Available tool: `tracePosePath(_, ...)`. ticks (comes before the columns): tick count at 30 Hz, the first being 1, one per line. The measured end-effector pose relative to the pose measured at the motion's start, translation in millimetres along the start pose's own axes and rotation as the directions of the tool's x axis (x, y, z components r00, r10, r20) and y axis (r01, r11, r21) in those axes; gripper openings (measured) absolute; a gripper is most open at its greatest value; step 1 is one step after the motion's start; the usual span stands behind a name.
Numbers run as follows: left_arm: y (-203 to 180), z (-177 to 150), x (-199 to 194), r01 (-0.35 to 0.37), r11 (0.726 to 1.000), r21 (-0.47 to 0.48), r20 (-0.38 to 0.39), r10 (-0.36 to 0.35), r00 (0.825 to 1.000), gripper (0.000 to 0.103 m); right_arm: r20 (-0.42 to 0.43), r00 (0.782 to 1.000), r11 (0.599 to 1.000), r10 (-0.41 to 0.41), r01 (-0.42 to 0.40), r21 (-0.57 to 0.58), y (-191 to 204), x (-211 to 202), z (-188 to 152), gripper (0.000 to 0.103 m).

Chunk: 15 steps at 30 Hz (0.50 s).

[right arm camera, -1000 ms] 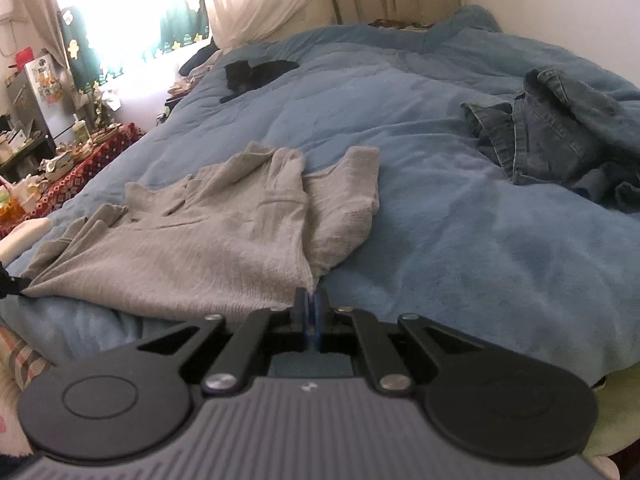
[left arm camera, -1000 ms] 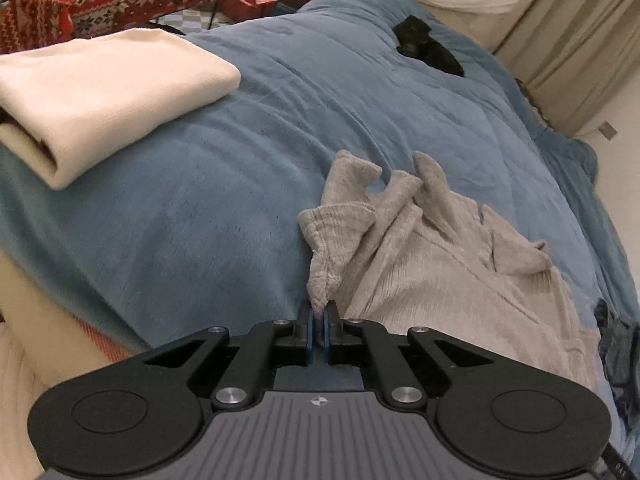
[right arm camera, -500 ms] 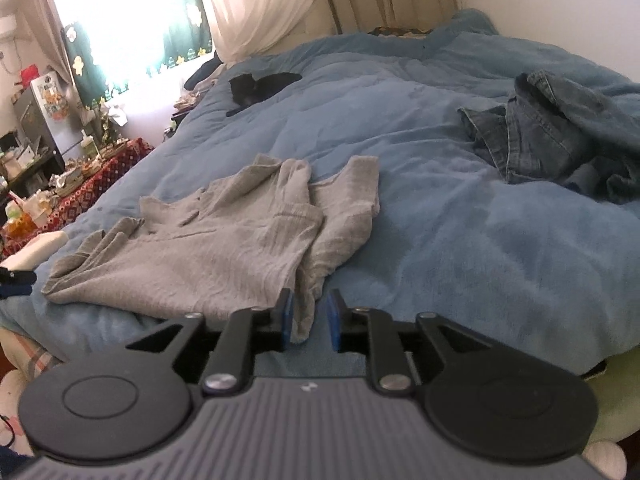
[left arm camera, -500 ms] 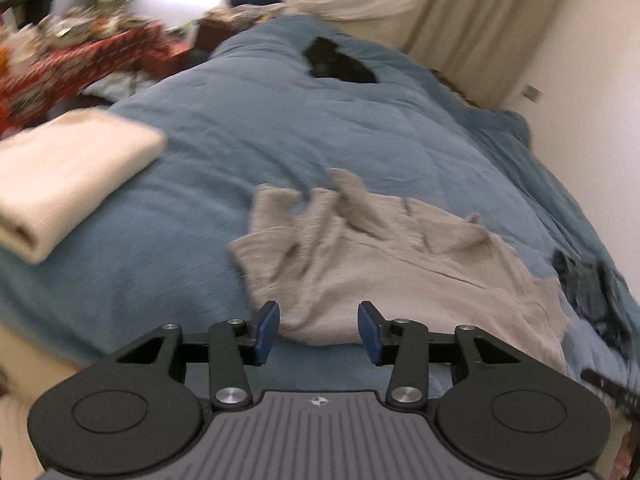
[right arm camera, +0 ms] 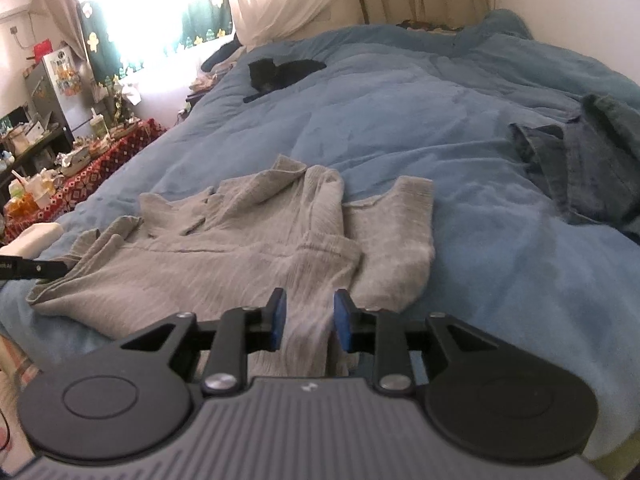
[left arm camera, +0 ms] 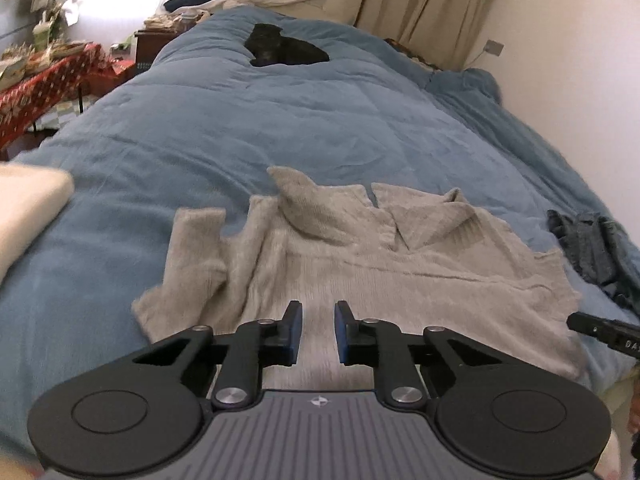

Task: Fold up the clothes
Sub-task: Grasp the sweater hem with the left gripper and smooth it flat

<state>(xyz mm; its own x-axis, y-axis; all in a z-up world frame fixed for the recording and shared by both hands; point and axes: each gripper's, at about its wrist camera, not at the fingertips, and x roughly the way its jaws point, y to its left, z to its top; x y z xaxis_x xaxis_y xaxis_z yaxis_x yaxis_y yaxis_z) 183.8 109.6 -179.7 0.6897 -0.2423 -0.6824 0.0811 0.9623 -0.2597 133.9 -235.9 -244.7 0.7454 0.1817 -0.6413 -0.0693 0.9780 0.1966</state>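
Note:
A grey knitted sweater lies spread and rumpled on the blue duvet, with both sleeves bunched at its sides. My left gripper is open above the sweater's near hem and holds nothing. My right gripper is open over the sweater's near right hem, with a fold of grey cloth lying between its jaws. The right gripper's tip shows at the right edge of the left wrist view, and the left gripper's tip at the left edge of the right wrist view.
A folded cream garment lies at the bed's left edge. Crumpled blue jeans lie on the right. A black item lies near the pillows. A cluttered table with a red cloth stands beside the bed.
Both grippers were shut on the sweater's hem a second ago and have opened and let it go. The left view has swung from the sweater's left sleeve toward its middle.

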Motion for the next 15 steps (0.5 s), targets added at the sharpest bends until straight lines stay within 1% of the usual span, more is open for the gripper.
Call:
tracePosePath(6,2,17,34,-0.016,0.999,0.049,-0.051,0.019,0.999,0.017,-0.017,0.999,0.999,-0.034,0.035,0.02,-6,25,10,0.028)
tracePosePath(10,1,24,55,-0.064,0.992,0.105,-0.06,0.07,0.996,0.017,-0.009,0.999,0.998,-0.044,0.044,0.034,-11,34,17,0.028)
tracePosePath(15,11,32,84,-0.091,0.99,0.105,-0.11,0.102,0.989,0.017,-0.025,0.999,0.998,-0.046,0.047,0.038,-14,45,21,0.028)
